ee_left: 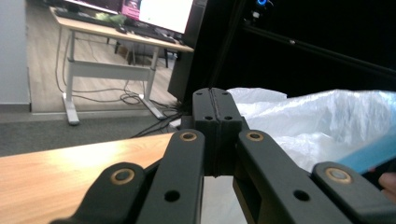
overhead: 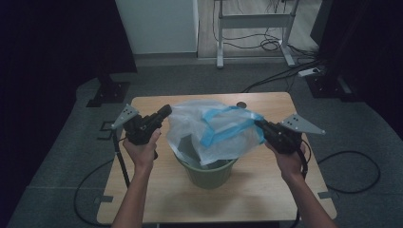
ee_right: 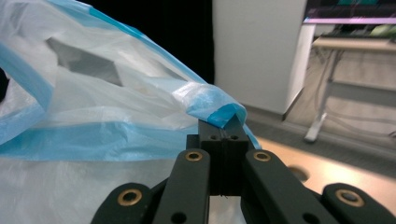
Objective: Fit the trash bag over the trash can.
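At centre of the wooden table (overhead: pixel 142 194): green waste bin (overhead: pixel 207 174), upright, with translucent bin liner (overhead: pixel 209 130) ballooned above its mouth and stretched between both tools. Right gripper (overhead: pixel 260 125), at the liner's right edge: jaws together, clamped on a fold of the blue drawstring hem (ee_right: pixel 219 109), the pinch plain in the right gripper view where blue film (ee_right: pixel 93 140) caps the jaw tips. Left gripper (overhead: pixel 164 112), at the liner's left edge: jaws pressed fully together in the left gripper view; white plastic (ee_left: pixel 322 126) bunched immediately behind and to the right of the tips, but actual contact with film between the pads not discernible, the tips masking that point. Both tools raised above bin rim level, liner lifted with them. Hidden or unclear: bin interior and lower part of liner, screened by cloudy film; far rim of bin covered; dark shape inside the liner (ee_right: pixel 84 63) unidentifiable; surroundings to left and right in deep shadow.
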### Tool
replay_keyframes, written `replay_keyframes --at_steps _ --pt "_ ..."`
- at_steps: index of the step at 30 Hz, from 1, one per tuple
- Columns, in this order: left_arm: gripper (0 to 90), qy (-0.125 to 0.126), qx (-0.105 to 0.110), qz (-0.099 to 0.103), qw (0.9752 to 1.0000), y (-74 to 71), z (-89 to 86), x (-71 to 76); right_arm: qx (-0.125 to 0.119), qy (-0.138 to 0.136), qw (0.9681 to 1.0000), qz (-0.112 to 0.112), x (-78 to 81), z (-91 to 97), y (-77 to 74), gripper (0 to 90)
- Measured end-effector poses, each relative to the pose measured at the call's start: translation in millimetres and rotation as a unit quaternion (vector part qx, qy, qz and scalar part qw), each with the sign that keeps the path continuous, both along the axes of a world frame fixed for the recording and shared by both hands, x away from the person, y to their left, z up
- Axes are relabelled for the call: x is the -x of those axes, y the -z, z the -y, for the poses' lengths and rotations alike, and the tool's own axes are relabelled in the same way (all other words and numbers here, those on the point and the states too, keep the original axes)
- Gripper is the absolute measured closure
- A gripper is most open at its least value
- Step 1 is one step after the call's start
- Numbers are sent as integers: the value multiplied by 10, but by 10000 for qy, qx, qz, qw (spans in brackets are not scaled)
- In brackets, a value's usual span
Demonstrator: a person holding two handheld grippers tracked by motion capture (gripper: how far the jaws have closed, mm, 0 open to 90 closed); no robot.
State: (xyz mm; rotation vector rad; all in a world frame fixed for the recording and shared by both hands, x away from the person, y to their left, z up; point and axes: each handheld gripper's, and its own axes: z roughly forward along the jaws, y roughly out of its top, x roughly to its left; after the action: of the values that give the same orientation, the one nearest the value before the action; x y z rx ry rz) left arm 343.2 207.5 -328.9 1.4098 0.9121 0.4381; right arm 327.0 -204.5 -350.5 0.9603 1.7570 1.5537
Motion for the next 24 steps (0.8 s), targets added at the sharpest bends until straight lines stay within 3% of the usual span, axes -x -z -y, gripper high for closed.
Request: replay_keyframes --at_steps 3,7,13,18,24 --pt "900 -6 46 89 9999 -44 -45 27 -80 97 9997 190 -42 6 -175 893" --pt "900 11 40 104 9999 -23 -92 114 -134 24 9990 423 35 1 -307 893" --pt "900 43 80 -171 9998 226 -206 244 -96 -195 9996 200 232 40 -79 893" --pt "900 104 73 -277 9995 392 -260 370 -353 -456 9983 -72 376 166 112 893" --pt "900 227 103 -313 9992 552 -313 549 -551 -747 9955 -173 619 253 260 893"
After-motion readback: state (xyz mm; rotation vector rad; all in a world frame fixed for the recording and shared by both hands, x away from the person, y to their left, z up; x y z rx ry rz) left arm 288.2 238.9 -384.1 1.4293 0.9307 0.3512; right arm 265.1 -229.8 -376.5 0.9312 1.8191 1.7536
